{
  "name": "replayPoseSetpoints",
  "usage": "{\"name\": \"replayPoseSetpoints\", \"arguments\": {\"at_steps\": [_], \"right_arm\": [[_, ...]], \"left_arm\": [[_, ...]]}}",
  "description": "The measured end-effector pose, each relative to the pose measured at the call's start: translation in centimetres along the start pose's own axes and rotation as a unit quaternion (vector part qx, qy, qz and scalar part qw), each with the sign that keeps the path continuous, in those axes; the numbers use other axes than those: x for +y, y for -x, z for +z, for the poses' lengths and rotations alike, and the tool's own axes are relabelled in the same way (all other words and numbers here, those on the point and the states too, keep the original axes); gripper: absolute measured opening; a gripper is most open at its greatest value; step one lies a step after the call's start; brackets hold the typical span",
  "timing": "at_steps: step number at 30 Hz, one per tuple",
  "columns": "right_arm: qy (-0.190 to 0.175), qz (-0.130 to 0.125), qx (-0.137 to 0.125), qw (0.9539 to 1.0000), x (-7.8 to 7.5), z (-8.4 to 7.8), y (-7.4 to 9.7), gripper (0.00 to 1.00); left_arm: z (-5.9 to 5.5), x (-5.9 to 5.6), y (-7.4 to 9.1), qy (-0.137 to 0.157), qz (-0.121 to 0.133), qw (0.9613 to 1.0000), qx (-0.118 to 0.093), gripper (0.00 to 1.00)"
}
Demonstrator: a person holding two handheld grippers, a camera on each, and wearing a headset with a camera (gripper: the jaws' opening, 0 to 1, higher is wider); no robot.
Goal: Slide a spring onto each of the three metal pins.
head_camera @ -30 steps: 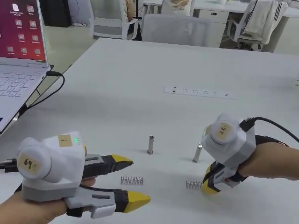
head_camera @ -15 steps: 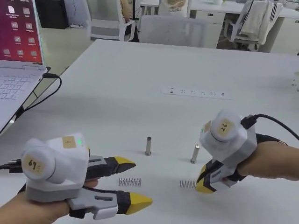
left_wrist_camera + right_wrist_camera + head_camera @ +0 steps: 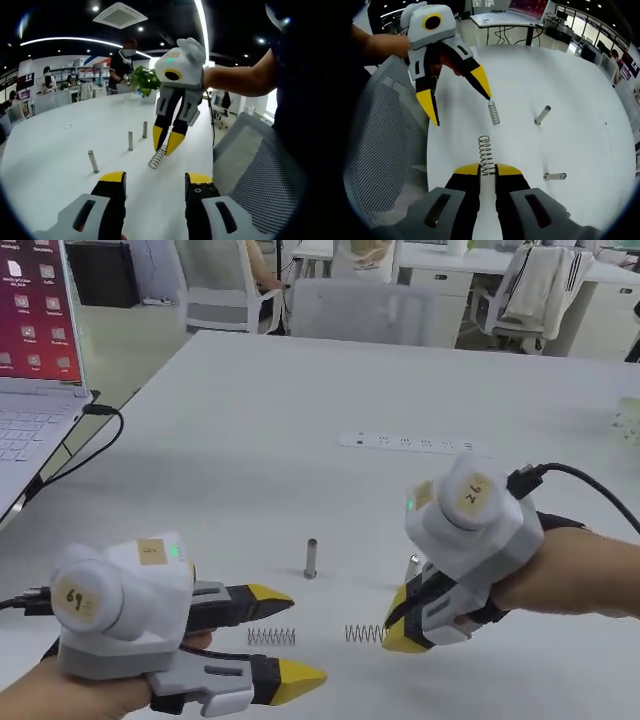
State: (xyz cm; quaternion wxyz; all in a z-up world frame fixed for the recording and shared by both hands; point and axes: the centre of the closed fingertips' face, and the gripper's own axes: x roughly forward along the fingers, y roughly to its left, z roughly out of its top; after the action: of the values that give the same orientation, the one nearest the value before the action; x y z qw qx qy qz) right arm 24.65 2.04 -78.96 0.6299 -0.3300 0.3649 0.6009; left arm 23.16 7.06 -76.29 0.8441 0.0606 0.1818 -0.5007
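Three bare metal pins stand upright in a row on the white worktop (image 3: pixel 250 440). Taking the left-end pin (image 3: pixel 311 558) as the marker, the middle pin (image 3: pixel 130 140) and the far pin (image 3: pixel 145 129) line up to its right. The right claw (image 3: pixel 398 625) sits to the right of the left-end pin and a little nearer the person. Its jaws are pinched narrow on one end of the held spring (image 3: pixel 365 634), so the coils stick out past the yellow tips toward the left. The free end of that spring lies nearer the person than the left-end pin and slightly to its right. In the left gripper view it slants down toward the worktop, though I cannot tell whether it touches. The left claw (image 3: pixel 290 635) is to the left of the left-end pin and nearer the person, with its jaws spread wide and gripping nothing. The loose spring (image 3: pixel 272 637) lies flat on the worktop, just nearer the person than the left-end pin and slightly to its left. It is close beside one of the left claw's yellow tips, and contact is unclear. A white power strip (image 3: pixel 410 443) lies well beyond the left-end pin. An open laptop (image 3: pixel 30 360) with a dark cable (image 3: pixel 95 445) stands far to the pin's left.
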Motion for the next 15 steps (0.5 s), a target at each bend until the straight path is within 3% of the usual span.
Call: {"name": "replayPoseSetpoints", "arguments": {"at_steps": [15], "right_arm": [[0.038, 0.019, -0.015, 0.9990, 1.6, 2.6, 0.0, 0.08]], "left_arm": [[0.1, -0.4, -0.3, -0.015, -0.012, 0.9998, 0.001, 0.30]]}}
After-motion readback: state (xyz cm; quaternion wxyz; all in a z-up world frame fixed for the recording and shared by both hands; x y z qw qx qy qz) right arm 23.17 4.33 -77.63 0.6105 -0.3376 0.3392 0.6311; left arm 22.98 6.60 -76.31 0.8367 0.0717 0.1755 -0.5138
